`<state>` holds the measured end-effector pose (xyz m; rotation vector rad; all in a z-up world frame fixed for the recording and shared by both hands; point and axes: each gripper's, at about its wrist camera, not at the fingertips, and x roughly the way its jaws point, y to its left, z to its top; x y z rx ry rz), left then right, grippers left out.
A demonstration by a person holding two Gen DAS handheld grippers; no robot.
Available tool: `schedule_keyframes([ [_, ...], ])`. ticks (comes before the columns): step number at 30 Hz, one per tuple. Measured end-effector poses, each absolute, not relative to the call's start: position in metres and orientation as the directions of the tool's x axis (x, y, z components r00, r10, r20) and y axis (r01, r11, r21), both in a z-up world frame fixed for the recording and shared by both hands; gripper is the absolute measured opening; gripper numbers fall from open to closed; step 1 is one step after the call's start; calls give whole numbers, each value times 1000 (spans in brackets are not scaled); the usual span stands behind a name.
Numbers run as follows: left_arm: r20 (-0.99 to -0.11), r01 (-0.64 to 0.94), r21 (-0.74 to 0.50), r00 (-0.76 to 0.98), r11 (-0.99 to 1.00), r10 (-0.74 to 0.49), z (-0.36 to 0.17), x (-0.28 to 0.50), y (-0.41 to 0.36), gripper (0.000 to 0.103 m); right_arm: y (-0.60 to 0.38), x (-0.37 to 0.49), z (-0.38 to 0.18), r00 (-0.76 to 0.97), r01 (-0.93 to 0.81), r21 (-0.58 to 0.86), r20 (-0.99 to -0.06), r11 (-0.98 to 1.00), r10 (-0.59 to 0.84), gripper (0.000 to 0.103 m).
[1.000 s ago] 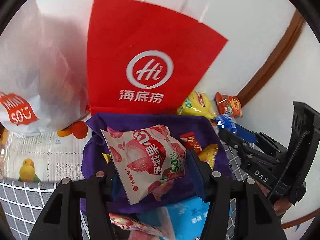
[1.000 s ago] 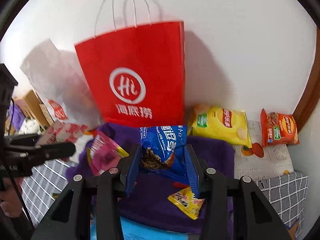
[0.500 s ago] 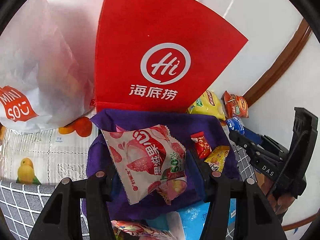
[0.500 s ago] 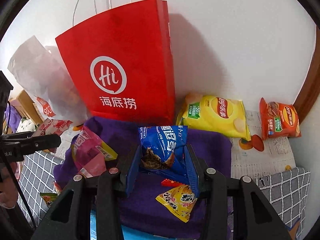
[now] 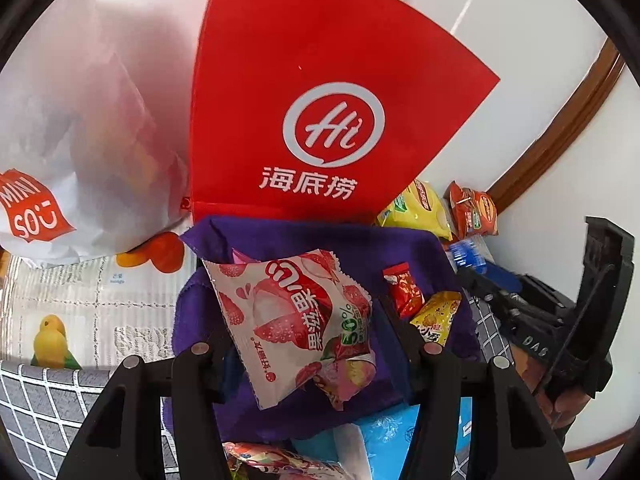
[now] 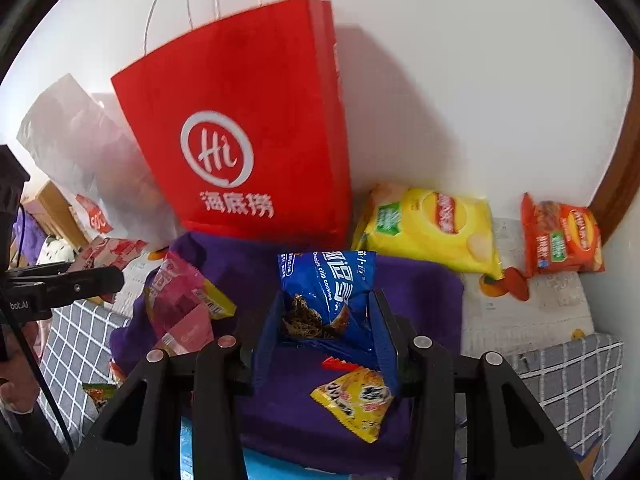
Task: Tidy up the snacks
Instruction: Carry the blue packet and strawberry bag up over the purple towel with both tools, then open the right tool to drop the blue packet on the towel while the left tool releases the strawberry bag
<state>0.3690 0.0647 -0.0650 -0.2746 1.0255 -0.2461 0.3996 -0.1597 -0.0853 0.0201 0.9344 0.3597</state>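
My left gripper (image 5: 308, 344) is shut on a white-and-pink lychee candy pack (image 5: 292, 320), held above a purple cloth (image 5: 288, 240). My right gripper (image 6: 326, 320) is shut on a blue chocolate chip cookie pack (image 6: 328, 284) above the same purple cloth (image 6: 416, 292). A tall red paper bag (image 5: 320, 120) stands behind the cloth against the wall; it also shows in the right wrist view (image 6: 248, 128). A small red snack (image 5: 404, 288) and a yellow snack (image 5: 436, 316) lie on the cloth. A pink pack (image 6: 180, 304) lies at its left.
A white Miniso bag (image 5: 72, 140) stands left of the red bag. A yellow chip bag (image 6: 432, 228) and an orange chip bag (image 6: 560, 236) lie by the wall at right. A light blue pack (image 5: 384, 436) lies near the front. A brown frame (image 5: 560, 128) edges the right.
Both grippers have moved up and toward the red bag with their packs still held. The red bag looms larger in both views.
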Motion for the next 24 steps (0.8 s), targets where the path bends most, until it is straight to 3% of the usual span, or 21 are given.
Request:
schedule_keyframes([
  [7, -819, 88, -325, 472, 942, -327, -73, 373, 54, 55, -138, 402, -112, 459, -337, 175, -827, 925, 324, 44],
  [13, -844, 84, -291, 446, 953, -296, -81, 376, 47, 55, -135, 406, -126, 465, -303, 77, -858, 950, 218, 45],
  [24, -865, 89, -281, 408, 956, -292, -92, 381, 40, 55, -142, 413, -139, 423, -277, 57, -889, 959, 175, 45],
])
